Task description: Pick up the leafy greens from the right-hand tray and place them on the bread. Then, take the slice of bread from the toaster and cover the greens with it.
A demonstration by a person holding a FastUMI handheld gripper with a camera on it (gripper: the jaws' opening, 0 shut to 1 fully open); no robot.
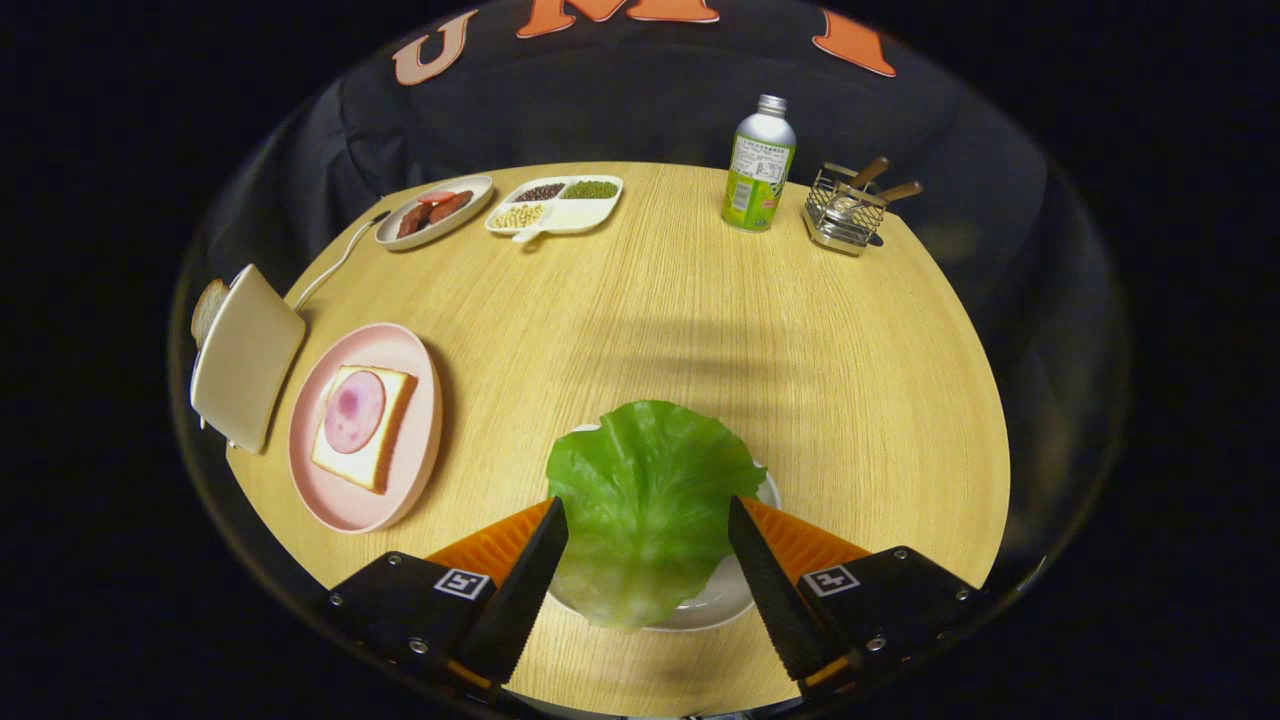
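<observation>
The lettuce leaf (645, 505) lies in a white dish (735, 592) directly between my fingers, so the gripper (648, 515) is lined up for the first pick. Its jaws stand wide, one to either side of the leaf; I can't tell whether they touch its edges, and they don't grip it. I judge the grasp not yet made.

To the left, the pink plate (340, 500) holds a bread slice (385, 425) topped with a round of ham (354, 410), which is where the leaf must go. Just beyond that plate stands the toaster (245, 355) with the second slice (206, 308) poking from its top, ready for the covering step.

Far across the table (700, 330) sit a sausage plate (478, 192), a divided bean tray (590, 214), a bottle (759, 165) and a wire utensil rack (842, 212), all well apart from my path.
</observation>
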